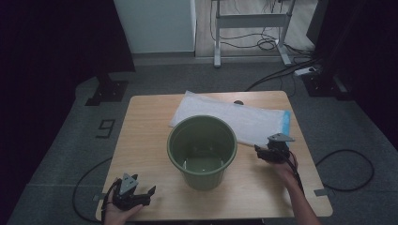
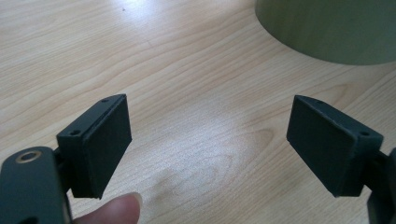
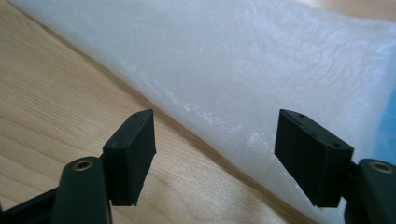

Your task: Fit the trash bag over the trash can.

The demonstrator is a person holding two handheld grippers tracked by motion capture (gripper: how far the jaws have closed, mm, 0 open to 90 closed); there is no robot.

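A green plastic bucket [image 1: 202, 151] stands upright in the middle of the wooden table [image 1: 145, 140]; its wall [image 2: 327, 28] fills the top right of the left gripper view. Behind it lies a flat white plastic bag [image 1: 244, 119] with a blue edge; the bag [image 3: 261, 65] spreads just beyond the jaws in the right gripper view. My right gripper [image 1: 261, 152] sits to the right of the bucket, at the bag's near edge, open [image 3: 215, 156] with bare table and bag edge between its jaws. My left gripper [image 1: 146, 193] rests low at the table's front left, open [image 2: 210, 144] and holding nothing.
A fingertip [image 2: 114, 210] shows at the bottom of the left gripper view. Cables [image 1: 347, 164] run over the grey floor to the right of the table. A desk frame [image 1: 251, 28] stands beyond the far edge.
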